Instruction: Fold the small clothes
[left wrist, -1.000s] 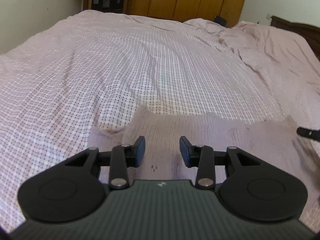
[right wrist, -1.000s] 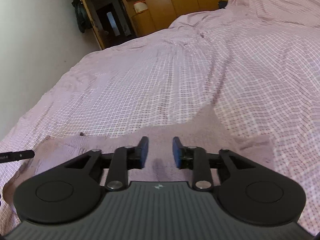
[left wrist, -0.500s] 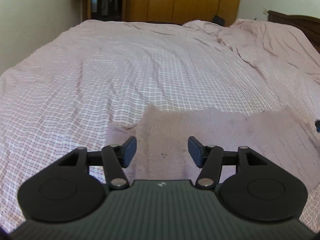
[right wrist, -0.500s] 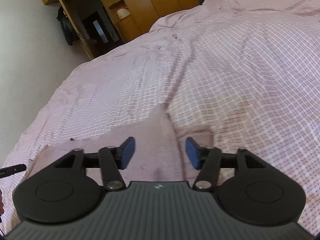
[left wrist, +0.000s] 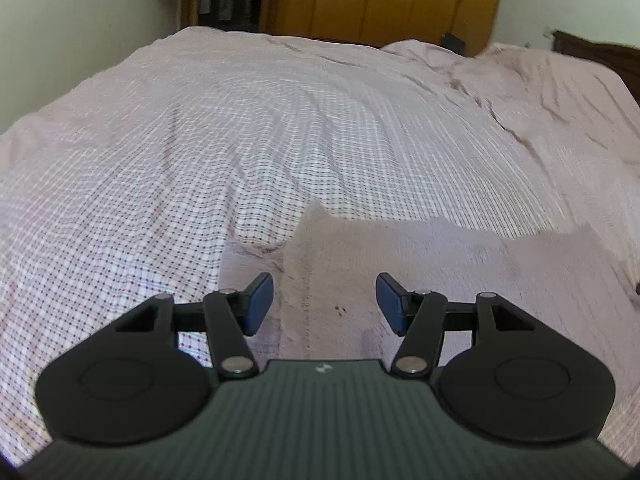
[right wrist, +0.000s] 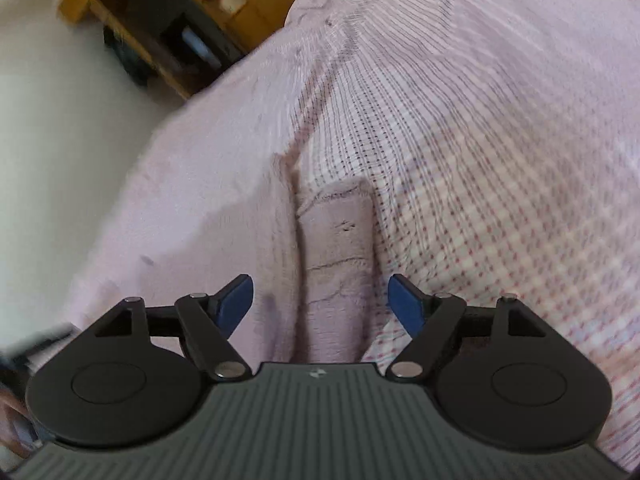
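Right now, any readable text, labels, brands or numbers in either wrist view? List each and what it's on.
No readable words or numbers in either view.
Left gripper body: small pale emblem, a logo mark, no letters legible.
Right gripper body: same emblem, too small to read.
Pink garment: tiny dark marks, not text.
Wardrobe: nothing legible, blurred.

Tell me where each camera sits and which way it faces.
Left wrist: on the left gripper, looking along its open fingers across the mauve fuzzy garment and the pink checked bedsheet to the wooden wardrobe.
Right wrist: on the right gripper, open, tilted over the garment's sleeve.
Shared: garment, sheet, wardrobe.
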Action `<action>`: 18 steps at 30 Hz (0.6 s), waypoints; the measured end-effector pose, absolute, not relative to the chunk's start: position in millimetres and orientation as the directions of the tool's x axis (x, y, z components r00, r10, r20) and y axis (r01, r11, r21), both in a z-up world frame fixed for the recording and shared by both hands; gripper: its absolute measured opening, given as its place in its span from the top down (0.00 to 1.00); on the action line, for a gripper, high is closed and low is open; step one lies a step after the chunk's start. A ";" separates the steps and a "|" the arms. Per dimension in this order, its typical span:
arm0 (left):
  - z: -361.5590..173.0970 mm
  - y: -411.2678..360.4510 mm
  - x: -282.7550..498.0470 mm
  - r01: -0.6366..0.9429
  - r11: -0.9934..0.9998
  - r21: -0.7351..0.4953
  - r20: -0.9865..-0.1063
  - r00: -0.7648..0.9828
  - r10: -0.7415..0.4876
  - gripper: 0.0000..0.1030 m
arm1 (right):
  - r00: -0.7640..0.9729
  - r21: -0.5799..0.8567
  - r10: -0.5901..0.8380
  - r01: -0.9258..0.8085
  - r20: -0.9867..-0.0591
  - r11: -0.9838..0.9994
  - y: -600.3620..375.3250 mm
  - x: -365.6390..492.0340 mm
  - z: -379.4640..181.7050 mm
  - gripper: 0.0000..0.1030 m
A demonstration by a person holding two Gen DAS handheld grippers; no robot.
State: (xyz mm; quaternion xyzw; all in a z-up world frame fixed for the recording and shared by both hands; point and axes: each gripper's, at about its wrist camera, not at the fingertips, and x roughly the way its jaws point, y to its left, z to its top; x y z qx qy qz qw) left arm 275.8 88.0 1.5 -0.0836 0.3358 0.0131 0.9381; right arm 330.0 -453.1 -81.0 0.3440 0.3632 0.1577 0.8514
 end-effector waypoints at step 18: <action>-5.8 80.5 285.5 -0.046 0.988 -0.145 -0.653 0.755 -0.061 0.43 | 0.678 0.802 0.596 -0.013 -0.432 0.597 -454.6 347.9 -97.2 0.68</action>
